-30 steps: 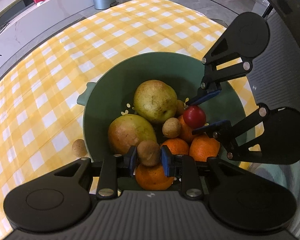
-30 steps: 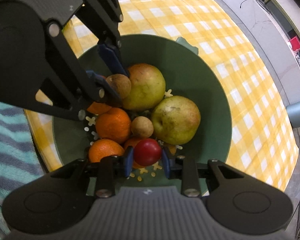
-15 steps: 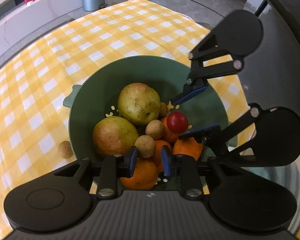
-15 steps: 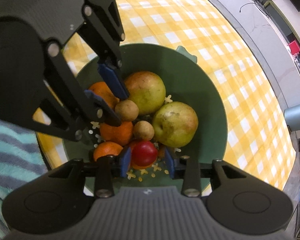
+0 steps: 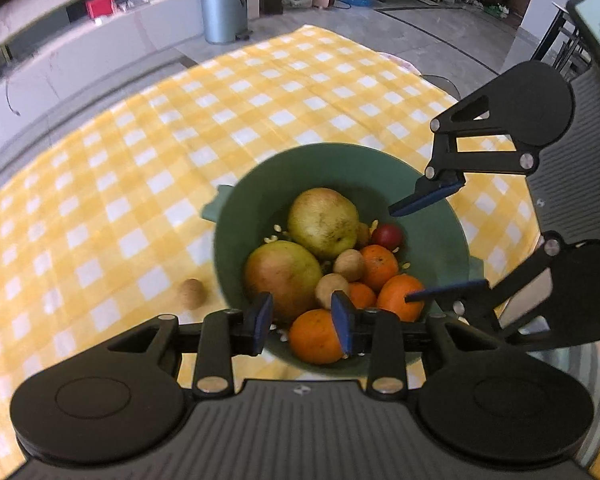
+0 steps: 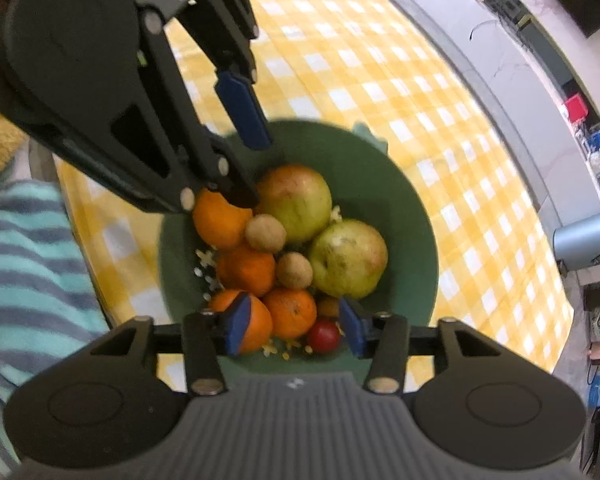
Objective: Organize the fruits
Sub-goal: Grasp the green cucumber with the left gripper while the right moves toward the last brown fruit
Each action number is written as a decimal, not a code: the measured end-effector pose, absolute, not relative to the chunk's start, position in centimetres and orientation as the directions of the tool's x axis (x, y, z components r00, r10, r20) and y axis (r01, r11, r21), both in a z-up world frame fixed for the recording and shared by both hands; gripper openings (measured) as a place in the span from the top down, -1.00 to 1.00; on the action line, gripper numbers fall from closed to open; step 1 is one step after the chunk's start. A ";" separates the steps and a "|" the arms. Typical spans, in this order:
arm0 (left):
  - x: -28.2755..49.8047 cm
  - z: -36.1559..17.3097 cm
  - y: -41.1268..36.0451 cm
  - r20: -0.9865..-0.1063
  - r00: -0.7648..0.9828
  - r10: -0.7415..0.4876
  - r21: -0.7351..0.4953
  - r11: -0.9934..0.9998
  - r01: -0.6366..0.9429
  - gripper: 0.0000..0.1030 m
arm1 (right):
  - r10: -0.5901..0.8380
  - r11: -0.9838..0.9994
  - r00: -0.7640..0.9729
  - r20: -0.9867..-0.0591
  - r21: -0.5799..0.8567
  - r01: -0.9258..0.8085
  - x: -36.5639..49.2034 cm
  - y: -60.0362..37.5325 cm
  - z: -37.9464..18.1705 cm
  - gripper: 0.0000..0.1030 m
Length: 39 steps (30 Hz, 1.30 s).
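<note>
Both tools have just let go: the left gripper (image 5: pixel 300 316), which a second ago pinched a small brown fruit (image 5: pixel 330 290), and the right gripper (image 6: pixel 296 328), which held the red fruit (image 6: pixel 323 335), are opening with nothing between their pads, and both fruits now lie in the green bowl (image 5: pixel 440 236) at frame centre. One brown fruit (image 5: pixel 192 293) remains on the checked cloth (image 5: pixel 140 160), left of the bowl, likely the next pick.

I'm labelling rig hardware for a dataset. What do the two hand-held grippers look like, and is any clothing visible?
Both match: the left hand-held gripper and right hand-held gripper have a ribbed grey body, black linkage arms with round black lobes and silver pivot screws, and flat blue pads. No cables show. A teal and grey striped sleeve is in the right view.
</note>
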<state>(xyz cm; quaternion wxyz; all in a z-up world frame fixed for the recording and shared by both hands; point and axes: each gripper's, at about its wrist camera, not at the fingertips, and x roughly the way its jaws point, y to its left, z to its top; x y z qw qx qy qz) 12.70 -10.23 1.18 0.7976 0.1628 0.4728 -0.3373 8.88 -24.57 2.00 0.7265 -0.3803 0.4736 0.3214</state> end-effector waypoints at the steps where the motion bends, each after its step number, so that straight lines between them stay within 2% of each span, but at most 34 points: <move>1: 12.5 1.5 -9.9 -0.863 0.330 -0.383 -0.051 0.715 0.697 0.21 | 0.118 0.501 0.351 -0.929 -0.249 -0.829 8.4 -24.1 2.4 0.02; 15: 12.6 3.3 -3.1 -0.884 0.389 -0.260 0.046 0.779 0.625 0.16 | 0.271 0.546 0.420 -0.866 -0.222 -0.808 6.7 -18.6 5.6 -0.01; 21: 13.9 1.0 0.3 -0.951 0.290 -0.105 0.063 0.855 0.515 0.15 | 0.270 0.544 0.424 -0.864 -0.226 -0.808 7.8 -16.5 4.2 -0.01; 25: 14.7 -0.6 2.5 -0.984 0.169 -0.055 0.014 0.923 0.384 0.15 | 0.269 0.542 0.415 -0.869 -0.219 -0.811 8.5 -15.5 2.9 -0.01; 30: 14.8 -3.0 5.9 -0.991 0.049 -0.125 -0.119 0.987 0.106 0.15 | 0.280 0.522 0.401 -0.872 -0.213 -0.826 8.5 -14.4 2.1 -0.01; 34: 14.5 -4.4 8.3 -0.963 0.057 -0.265 -0.271 0.948 -0.164 0.15 | 0.289 0.513 0.396 -0.871 -0.209 -0.833 8.4 -14.2 1.7 -0.01; 39: 13.8 -5.9 8.9 -0.958 0.093 -0.273 -0.288 0.898 -0.333 0.15 | 0.286 0.515 0.400 -0.871 -0.213 -0.830 8.0 -14.5 1.6 -0.01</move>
